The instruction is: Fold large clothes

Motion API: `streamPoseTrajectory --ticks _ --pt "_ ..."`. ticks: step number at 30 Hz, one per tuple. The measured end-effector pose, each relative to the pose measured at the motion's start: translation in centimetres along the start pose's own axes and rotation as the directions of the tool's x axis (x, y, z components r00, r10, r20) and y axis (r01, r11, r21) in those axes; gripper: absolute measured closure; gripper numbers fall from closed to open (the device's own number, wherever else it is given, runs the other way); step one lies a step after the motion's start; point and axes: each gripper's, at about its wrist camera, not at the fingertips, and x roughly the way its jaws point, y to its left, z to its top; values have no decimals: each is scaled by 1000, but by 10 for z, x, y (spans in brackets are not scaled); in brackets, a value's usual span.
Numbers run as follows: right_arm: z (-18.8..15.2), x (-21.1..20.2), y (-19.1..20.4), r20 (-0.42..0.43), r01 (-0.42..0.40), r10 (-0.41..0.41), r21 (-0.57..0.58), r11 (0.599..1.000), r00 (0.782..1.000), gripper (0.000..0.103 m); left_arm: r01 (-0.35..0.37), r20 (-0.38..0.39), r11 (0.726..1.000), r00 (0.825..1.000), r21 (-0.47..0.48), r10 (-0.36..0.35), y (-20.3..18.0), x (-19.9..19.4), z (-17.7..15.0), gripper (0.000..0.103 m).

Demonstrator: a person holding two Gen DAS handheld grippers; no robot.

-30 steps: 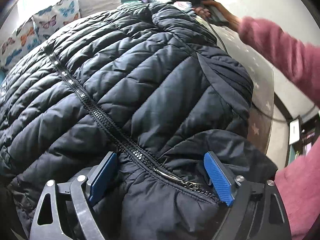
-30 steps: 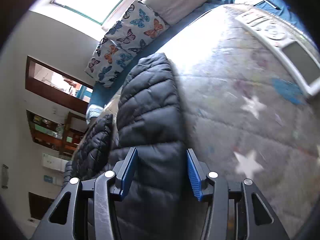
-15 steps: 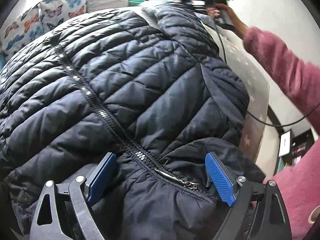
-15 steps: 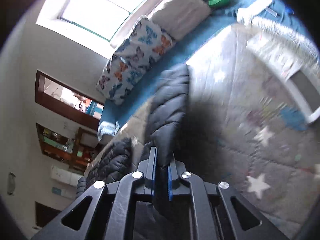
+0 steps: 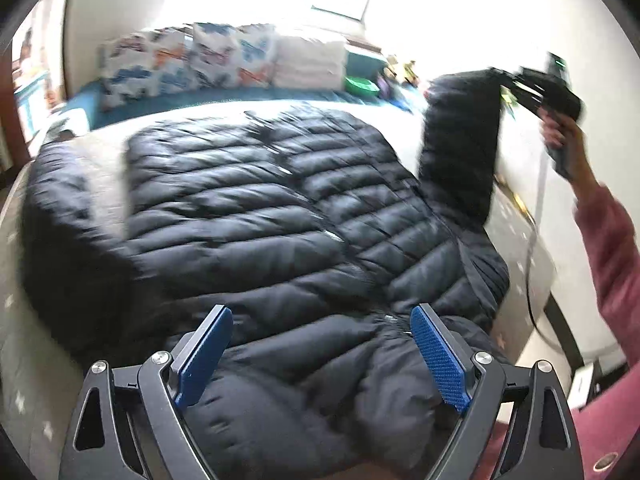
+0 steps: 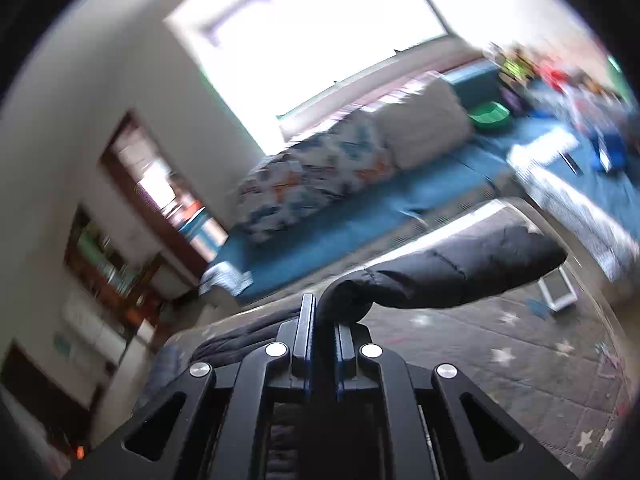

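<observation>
A dark navy quilted puffer jacket lies spread, front up, on a grey star-patterned surface. My left gripper is open above the jacket's collar end, its blue pads on either side of the zipper top, gripping nothing. My right gripper is shut on the jacket's right sleeve and holds it lifted in the air. In the left wrist view that raised sleeve hangs from the right gripper, held by a hand in a pink sleeve.
Butterfly-print cushions and a white cushion line a teal bench under a bright window. A green bowl and small clutter sit at the far right. A doorway is on the left.
The right gripper closed on the sleeve and lifted it off the surface. The left gripper pulled back and up, so more of the jacket shows; it stayed open.
</observation>
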Motion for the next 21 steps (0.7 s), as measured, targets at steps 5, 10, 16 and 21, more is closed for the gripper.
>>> streamPoseTrajectory --ticks 5,10,16,21 --pt "-37 -16 111 -25 -82 78 -230 970 997 93 -14 88 997 996 -72 21 39 -43 -16 6" --pt "-109 -8 190 -145 -149 97 -403 903 985 93 -34 122 996 991 -88 45 61 -76 -39 6" --pt "-226 40 225 -381 -212 -5 -525 824 924 89 -26 148 994 988 -108 42 71 -93 -62 6" --pt "-307 72 223 -543 -226 -134 -545 808 829 83 -19 154 994 987 -106 35 70 -98 -72 6"
